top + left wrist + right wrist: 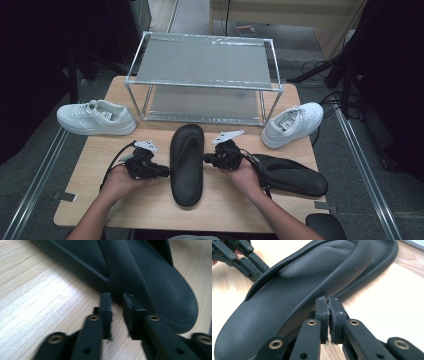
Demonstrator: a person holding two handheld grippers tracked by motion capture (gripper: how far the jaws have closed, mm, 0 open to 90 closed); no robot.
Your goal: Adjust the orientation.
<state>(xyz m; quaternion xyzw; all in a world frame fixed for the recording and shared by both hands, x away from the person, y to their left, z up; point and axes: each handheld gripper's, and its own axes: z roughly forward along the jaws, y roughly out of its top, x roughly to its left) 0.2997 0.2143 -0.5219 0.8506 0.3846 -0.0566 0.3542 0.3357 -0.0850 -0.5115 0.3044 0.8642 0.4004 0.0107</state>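
Far left on the table (90, 165) sits a white sneaker (96, 118), well clear of what I'm doing. Next comes my left gripper (161, 172), its fingers (106, 305) parted by a narrow gap and nosed up against the left edge of the black slipper (187, 164), gripping nothing that I can see. The slipper lies in the middle of the table, toe toward the metal rack (202, 80), lengthwise between my two hands. On its other side my right gripper (206, 159) has its fingers (322, 308) pressed tight together at the slipper's rim; whether they pinch any of that edge I can't tell. My worry: with such a thin bite, if any, the soft rim could slide out once I lift, or the slipper could swivel and skid across the wood. Further right lie the second black slipper (292, 174) and another white sneaker (292, 124).
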